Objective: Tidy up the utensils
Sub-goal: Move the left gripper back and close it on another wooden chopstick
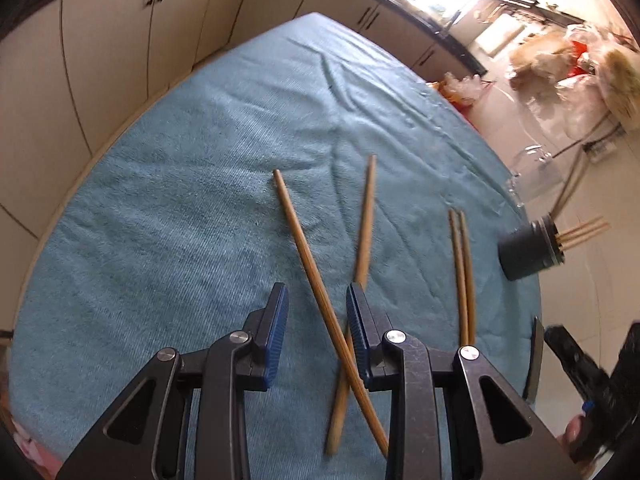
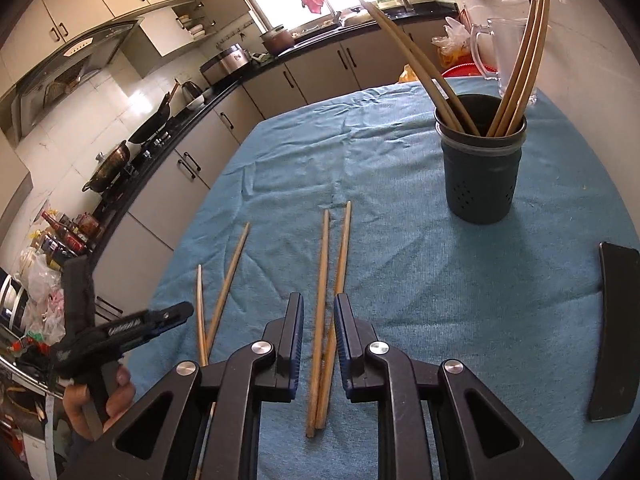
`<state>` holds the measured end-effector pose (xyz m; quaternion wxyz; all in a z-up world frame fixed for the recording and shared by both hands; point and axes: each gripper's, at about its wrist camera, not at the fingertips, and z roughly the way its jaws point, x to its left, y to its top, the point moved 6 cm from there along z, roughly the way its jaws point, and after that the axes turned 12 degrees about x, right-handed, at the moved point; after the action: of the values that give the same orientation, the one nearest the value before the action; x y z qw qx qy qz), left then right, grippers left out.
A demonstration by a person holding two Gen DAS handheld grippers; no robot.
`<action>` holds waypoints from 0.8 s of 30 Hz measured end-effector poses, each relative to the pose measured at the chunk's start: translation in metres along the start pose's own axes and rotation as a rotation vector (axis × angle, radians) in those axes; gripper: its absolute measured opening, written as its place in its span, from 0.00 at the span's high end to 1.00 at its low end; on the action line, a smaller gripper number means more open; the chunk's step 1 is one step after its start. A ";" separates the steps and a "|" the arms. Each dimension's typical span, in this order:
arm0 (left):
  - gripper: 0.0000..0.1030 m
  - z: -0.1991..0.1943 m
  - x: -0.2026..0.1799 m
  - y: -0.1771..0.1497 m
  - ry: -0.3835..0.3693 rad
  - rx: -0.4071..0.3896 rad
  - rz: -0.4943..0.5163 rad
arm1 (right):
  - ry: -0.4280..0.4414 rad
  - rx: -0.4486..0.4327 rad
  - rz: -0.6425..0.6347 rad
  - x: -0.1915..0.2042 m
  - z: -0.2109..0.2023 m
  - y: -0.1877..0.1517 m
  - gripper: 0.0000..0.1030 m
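Note:
Two crossed wooden chopsticks [image 1: 316,268] lie on the blue towel [image 1: 180,184] between the fingers of my open left gripper [image 1: 316,296], which holds nothing. A second pair of chopsticks [image 2: 326,312] lies side by side between the fingers of my open right gripper [image 2: 318,312]; this pair also shows in the left wrist view [image 1: 464,272]. A dark utensil holder [image 2: 482,168] stands upright at the far right with several chopsticks in it; it shows in the left wrist view [image 1: 528,252] too. The crossed pair appears left in the right wrist view [image 2: 224,292].
A black phone-like slab [image 2: 614,332] lies on the towel at the right edge. A clear pitcher [image 2: 500,48] stands behind the holder. Kitchen cabinets and a stove counter [image 2: 168,128] run along the left beyond the table. My left gripper [image 2: 168,314] shows at left.

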<state>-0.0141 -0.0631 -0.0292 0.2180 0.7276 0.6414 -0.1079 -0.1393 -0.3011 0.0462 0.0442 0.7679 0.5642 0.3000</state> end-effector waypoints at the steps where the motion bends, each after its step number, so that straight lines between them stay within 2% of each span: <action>1: 0.72 0.004 -0.001 0.003 -0.003 0.012 -0.005 | -0.002 -0.001 -0.001 0.001 -0.001 0.001 0.84; 3: 0.73 0.010 -0.002 0.007 -0.003 0.029 -0.017 | 0.000 0.000 -0.006 0.001 -0.001 0.002 0.84; 6: 0.77 0.013 -0.007 0.015 0.045 0.027 -0.018 | -0.007 0.004 -0.013 0.002 0.000 0.003 0.84; 8: 0.91 0.015 -0.007 0.019 0.104 0.023 -0.022 | -0.006 0.009 -0.019 0.003 0.002 0.004 0.84; 10: 0.93 0.016 -0.006 0.021 0.138 0.024 -0.013 | -0.016 0.022 -0.027 0.005 0.005 0.008 0.84; 14: 0.94 0.011 -0.002 0.014 0.160 0.018 0.017 | -0.007 0.069 -0.032 0.008 0.019 0.025 0.84; 20: 0.93 0.007 0.002 0.007 0.174 0.002 0.051 | 0.025 0.228 -0.018 0.014 0.076 0.053 0.84; 24: 0.92 0.006 0.002 0.005 0.182 0.003 0.073 | -0.024 0.278 -0.026 0.018 0.110 0.067 0.84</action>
<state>-0.0085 -0.0647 -0.0341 0.1615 0.7575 0.6316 -0.0342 -0.0234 -0.2799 -0.0088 -0.0523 0.7627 0.6097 0.2091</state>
